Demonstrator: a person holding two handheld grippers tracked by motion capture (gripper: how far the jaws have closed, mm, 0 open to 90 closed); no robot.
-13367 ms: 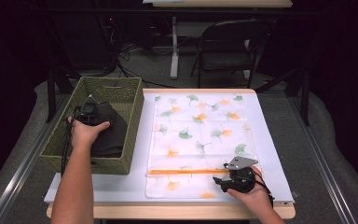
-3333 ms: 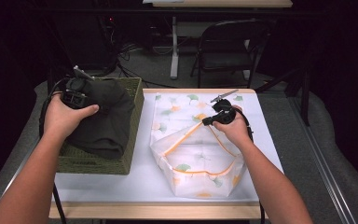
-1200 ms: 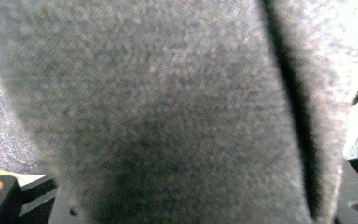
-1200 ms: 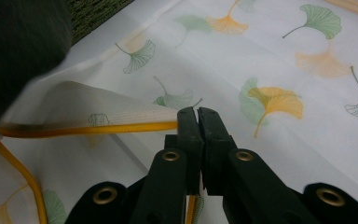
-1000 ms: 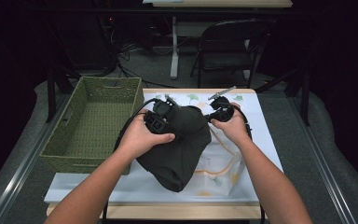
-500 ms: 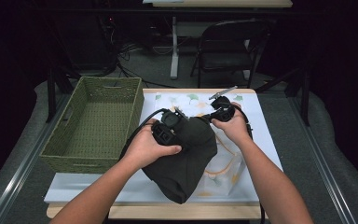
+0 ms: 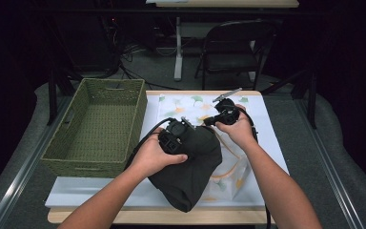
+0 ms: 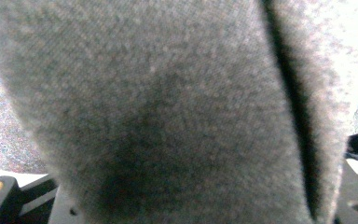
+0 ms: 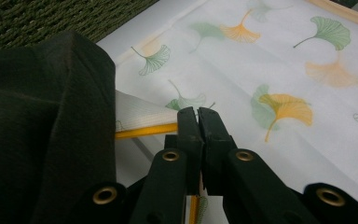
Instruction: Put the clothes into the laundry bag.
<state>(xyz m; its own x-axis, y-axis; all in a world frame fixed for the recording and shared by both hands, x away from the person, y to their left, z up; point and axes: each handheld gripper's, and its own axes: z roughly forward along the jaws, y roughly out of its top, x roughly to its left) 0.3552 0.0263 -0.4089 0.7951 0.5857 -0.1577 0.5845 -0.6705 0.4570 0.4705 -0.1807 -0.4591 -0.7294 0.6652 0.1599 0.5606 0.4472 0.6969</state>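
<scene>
Light wooden table (image 7: 124, 217) under a white rectangular mat (image 7: 100, 191). On the mat: a green woven rectangular basket (image 7: 97, 126), well left of the left gripper's fingers; a white mesh laundry bag printed with green and orange ginkgo leaves (image 7: 190, 106), flat beyond both grippers' fingers and bunched beneath them.

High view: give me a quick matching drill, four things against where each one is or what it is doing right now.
1. basket
2. dark garment
3. right gripper
4. chair

a. pinching the leaf-print bag's orange-trimmed edge
b. on the floor beyond the table
c. held in the left gripper, over the bag
d. at the table's left side, nothing in it

Pairs: 1-d, 2-c, 3-a, 4-b
</scene>
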